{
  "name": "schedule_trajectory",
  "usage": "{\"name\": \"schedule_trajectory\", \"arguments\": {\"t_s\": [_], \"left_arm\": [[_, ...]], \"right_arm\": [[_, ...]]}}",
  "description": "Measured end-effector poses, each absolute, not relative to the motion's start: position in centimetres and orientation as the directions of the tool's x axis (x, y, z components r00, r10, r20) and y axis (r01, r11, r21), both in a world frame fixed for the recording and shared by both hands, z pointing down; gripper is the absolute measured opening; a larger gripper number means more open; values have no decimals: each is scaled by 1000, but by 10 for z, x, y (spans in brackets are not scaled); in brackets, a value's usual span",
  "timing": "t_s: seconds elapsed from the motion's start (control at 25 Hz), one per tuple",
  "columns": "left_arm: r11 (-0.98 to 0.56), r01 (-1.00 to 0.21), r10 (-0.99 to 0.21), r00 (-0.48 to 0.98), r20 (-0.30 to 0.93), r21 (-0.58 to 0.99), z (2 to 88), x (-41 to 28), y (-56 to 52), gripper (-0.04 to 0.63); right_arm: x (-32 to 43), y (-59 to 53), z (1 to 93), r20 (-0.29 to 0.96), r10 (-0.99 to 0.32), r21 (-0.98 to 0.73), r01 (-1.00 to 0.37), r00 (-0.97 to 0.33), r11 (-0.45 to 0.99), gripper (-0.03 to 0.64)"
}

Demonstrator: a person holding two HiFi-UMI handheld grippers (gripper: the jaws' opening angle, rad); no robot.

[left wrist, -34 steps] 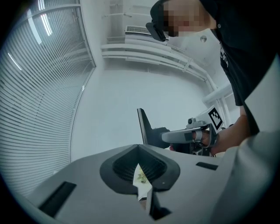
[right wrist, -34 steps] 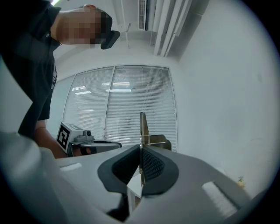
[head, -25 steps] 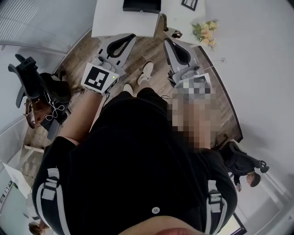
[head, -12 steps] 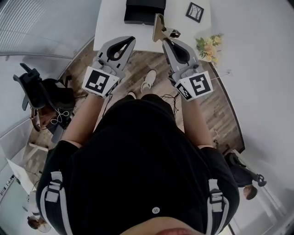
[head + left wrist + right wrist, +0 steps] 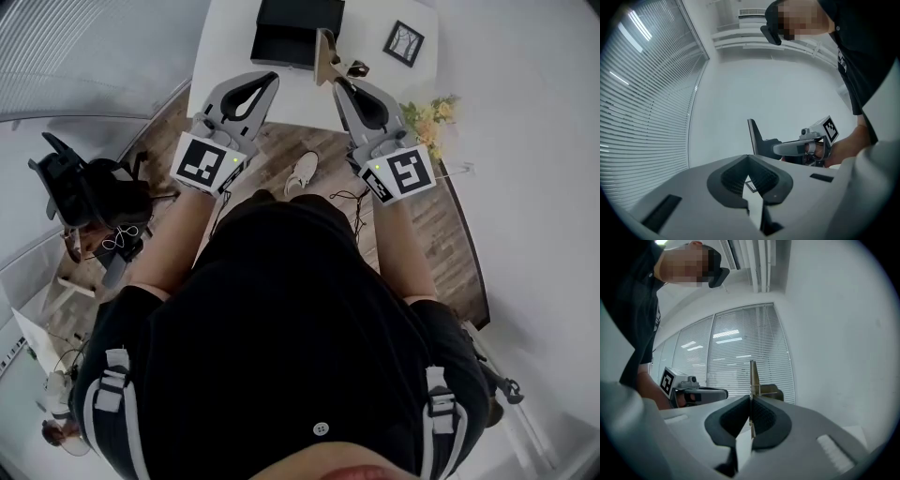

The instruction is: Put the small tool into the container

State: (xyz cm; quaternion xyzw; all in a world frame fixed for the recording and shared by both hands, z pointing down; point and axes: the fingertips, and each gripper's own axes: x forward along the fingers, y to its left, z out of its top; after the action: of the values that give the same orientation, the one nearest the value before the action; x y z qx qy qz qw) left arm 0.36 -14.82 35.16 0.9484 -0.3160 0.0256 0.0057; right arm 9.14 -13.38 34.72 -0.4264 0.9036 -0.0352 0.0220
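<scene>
In the head view my right gripper (image 5: 339, 82) is shut on a small tan tool (image 5: 328, 58), which sticks up past its tips over the near edge of the white table (image 5: 220, 56). A black open container (image 5: 292, 33) sits on that table just beyond the tool. The right gripper view shows the tool's thin blade (image 5: 753, 376) upright between the closed pads of my right gripper (image 5: 751, 397). My left gripper (image 5: 267, 77) hovers beside it, shut and holding nothing. In its own view my left gripper (image 5: 749, 157) has its tips together.
A framed picture (image 5: 403, 42) lies on the table's right part, and yellow flowers (image 5: 427, 117) stand by the right wall. A black office chair (image 5: 80, 187) stands at the left on the wooden floor (image 5: 281, 155). Window blinds (image 5: 642, 117) fill the left wall.
Both grippers have moved forward toward the table. The black container and the picture have come further into the head view. The tool stays held in the right gripper.
</scene>
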Motion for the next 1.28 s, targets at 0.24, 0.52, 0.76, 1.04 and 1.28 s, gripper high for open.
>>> {"name": "schedule_trajectory", "arguments": {"t_s": [0.24,0.52,0.76,1.04,1.28], "left_arm": [[-785,-619,-618,783,63,-6,352,22,-171,9],[-755,-655,-654,752,85,-13,364,43,-195,9],[-744,-668,-666,741,86,-7,367,51,-216,9],[-737,-676,-672,735,93,13,385,49,-245,8],[-748,-663,-657,747,104,37,402,47,-272,9]], "right_arm": [[110,-162,356,-8,-756,-96,-752,-655,652,12],[132,-185,363,-4,-720,-104,-715,-694,691,12],[141,-207,371,18,-708,-111,-706,-706,700,12],[136,-237,392,118,-681,-119,-692,-722,712,12],[128,-266,417,228,-667,-99,-698,-710,709,12]]}}
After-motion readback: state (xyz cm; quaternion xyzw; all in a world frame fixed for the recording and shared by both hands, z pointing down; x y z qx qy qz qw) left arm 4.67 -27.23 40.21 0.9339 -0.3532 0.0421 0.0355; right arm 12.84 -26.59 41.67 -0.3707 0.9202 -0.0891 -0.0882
